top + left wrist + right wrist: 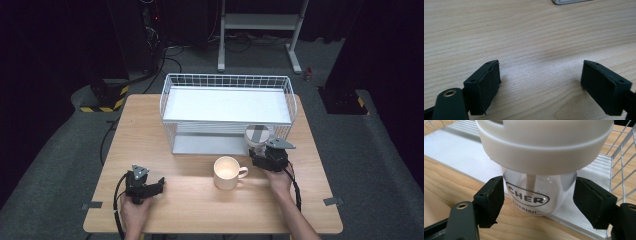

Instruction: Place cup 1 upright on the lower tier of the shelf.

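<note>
A clear jar with a wide white lid and "CHERISH" lettering stands on the wooden table at the front right corner of the white wire rack. My right gripper reaches level around its glass body, both black pads touching its sides below the lid. In the high view that right gripper sits just right of a cream mug. My left gripper rests low over bare wood, open with nothing between its jaws; in the high view this left gripper is at the table's front left.
The wire rack carries a white board on top and a flat base plate underneath. The mug's handle points right, toward my right hand. Grey tape marks sit at the table's front corners. Bare wood lies between the left gripper and the mug.
</note>
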Motion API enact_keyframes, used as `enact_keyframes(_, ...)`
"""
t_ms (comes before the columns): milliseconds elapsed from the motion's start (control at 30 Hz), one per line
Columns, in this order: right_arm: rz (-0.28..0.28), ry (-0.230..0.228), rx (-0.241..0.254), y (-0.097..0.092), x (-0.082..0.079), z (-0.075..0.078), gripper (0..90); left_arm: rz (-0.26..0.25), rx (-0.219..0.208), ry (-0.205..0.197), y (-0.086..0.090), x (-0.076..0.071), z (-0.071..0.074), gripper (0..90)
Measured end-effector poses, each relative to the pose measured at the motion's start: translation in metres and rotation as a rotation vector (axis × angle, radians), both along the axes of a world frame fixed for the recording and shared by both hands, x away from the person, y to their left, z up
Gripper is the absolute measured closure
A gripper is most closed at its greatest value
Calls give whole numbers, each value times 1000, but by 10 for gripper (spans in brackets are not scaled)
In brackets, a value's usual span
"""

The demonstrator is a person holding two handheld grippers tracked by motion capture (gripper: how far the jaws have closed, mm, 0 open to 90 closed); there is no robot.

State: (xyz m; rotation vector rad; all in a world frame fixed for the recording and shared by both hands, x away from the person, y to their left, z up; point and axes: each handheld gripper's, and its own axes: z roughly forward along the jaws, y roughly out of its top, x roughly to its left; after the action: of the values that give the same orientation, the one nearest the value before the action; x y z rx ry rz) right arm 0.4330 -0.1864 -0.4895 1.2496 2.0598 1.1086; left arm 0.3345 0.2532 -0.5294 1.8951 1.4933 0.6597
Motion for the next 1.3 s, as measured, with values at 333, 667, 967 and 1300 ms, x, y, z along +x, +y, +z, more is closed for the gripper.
enact_keyframes(333,-34,27,3,2,5,-2,313,1,-1,0,0,0,0,166)
enact_keyframes(667,-56,35,-7,7,10,-5,371,4,-3,-1,0,1,0,167)
enact_keyframes(967,-79,53,-10,12,20,-3,419,4,-3,-1,0,1,0,167)
enact_keyframes(1300,-119,64,-3,18,29,-4,483,6,-1,-1,0,1,0,166)
